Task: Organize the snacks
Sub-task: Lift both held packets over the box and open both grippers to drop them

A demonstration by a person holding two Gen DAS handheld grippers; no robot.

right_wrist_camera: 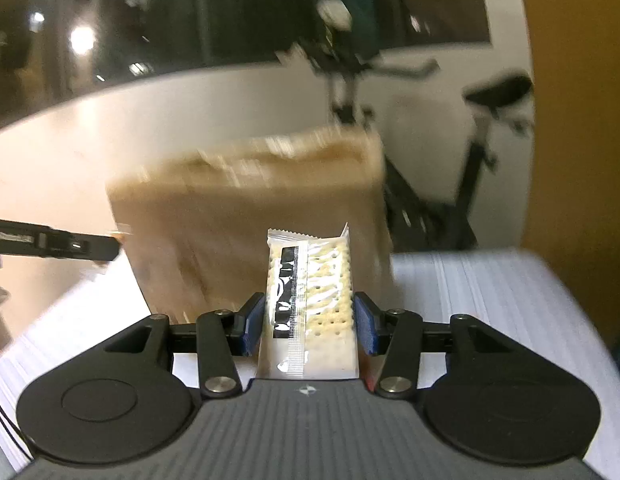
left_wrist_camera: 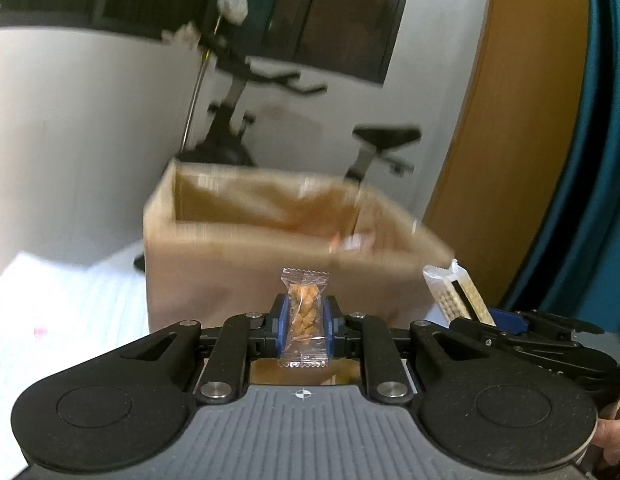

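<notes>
My left gripper (left_wrist_camera: 305,316) is shut on a small clear packet of brown nuts (left_wrist_camera: 304,314), held upright between the blue pads. Ahead of it stands an open cardboard box (left_wrist_camera: 246,276), blurred, with some wrappers (left_wrist_camera: 352,242) showing inside near its right wall. My right gripper (right_wrist_camera: 309,320) is shut on a clear-wrapped cracker pack (right_wrist_camera: 310,304) that stands upright between its pads. In the left wrist view that cracker pack (left_wrist_camera: 458,296) and the right gripper (left_wrist_camera: 510,322) appear at the right, beside the box. The box (right_wrist_camera: 246,208) fills the middle of the right wrist view.
A white table surface (right_wrist_camera: 490,292) carries the box. Behind it stand an exercise bike (left_wrist_camera: 234,120), a white wall and a dark window. A wooden door (left_wrist_camera: 522,120) and blue curtain are at the right. The left gripper's arm (right_wrist_camera: 50,242) shows at the left edge.
</notes>
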